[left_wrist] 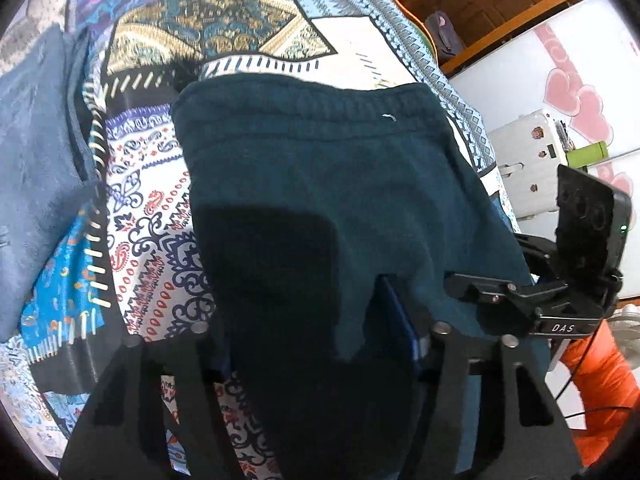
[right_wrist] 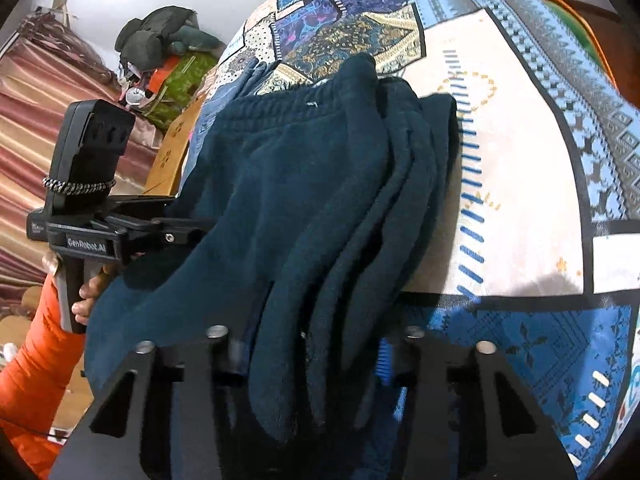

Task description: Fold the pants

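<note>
Dark teal fleece pants (left_wrist: 320, 168) lie on the patterned bedspread, elastic waistband at the far end. My left gripper (left_wrist: 320, 336) is shut on the near edge of the pants, the cloth draped over its fingers. In the right wrist view the same pants (right_wrist: 288, 184) show several stacked folds along their right side. My right gripper (right_wrist: 312, 344) is shut on those layered edges. The other gripper shows in each view: the right one in the left wrist view (left_wrist: 520, 300), the left one in the right wrist view (right_wrist: 120, 232).
A patchwork bedspread (left_wrist: 152, 184) covers the bed. A folded blue garment (left_wrist: 32, 160) lies at the left. A white machine (left_wrist: 528, 168) and a wall with pink hearts stand off the bed's right side. Clutter and a curtain (right_wrist: 60, 120) are on the other side.
</note>
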### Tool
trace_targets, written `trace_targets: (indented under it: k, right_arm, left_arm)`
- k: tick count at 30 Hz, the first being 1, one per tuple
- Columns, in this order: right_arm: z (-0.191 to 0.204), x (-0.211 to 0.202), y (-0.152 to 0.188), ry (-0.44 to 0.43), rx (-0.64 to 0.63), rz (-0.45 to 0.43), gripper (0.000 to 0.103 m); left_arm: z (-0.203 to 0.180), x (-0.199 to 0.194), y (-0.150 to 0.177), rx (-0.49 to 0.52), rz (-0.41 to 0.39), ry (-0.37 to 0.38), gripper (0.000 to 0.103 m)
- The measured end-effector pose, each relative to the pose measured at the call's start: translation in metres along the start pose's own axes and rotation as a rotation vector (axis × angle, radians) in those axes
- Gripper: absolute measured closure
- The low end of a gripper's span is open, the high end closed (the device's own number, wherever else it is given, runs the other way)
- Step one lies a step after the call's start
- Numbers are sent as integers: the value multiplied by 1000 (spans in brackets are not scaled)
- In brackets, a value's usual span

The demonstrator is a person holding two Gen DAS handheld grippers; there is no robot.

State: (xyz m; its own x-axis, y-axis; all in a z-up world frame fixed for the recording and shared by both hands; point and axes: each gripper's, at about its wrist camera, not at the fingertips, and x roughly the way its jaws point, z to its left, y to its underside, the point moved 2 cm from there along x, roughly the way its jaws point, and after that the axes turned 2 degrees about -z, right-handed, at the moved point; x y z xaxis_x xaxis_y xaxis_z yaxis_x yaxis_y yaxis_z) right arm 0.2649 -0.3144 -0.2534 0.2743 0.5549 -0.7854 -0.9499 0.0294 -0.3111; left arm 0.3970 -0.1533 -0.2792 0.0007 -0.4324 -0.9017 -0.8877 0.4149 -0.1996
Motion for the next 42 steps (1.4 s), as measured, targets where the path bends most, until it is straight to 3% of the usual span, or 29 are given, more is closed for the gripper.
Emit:
trace_targets:
  k: [4,8,14,22,27,35,42]
  right_arm:
    - [17,-9,-6,51,-84,-30,74]
    - [36,-21,-17,63,-142,-83,75]
    - [76,-33,-51,40,-234,-171,76]
    - [154,-37,-104,5,-423,-300,76]
    - [194,-18,-141,-37,-469,-343,76]
    - [217,48,-184,-50,-479,-301,76]
    - [206,114,-215,-22,-441,-210,76]
  left_arm:
    - [-8,-19,3,36,-62,-57,67]
    - [-9,-47,8,39,-134,-83,71]
    - [-5,-111,15,56,-313,-142,74]
    - [30,-207,19,-5,-537,-237,77]
    - [62,-249,14,-47,-643,-305,77]
    - [138,-259,-11,-158,-664,-355,77]
    - [205,-219,-41,-262,-603,-375,77]
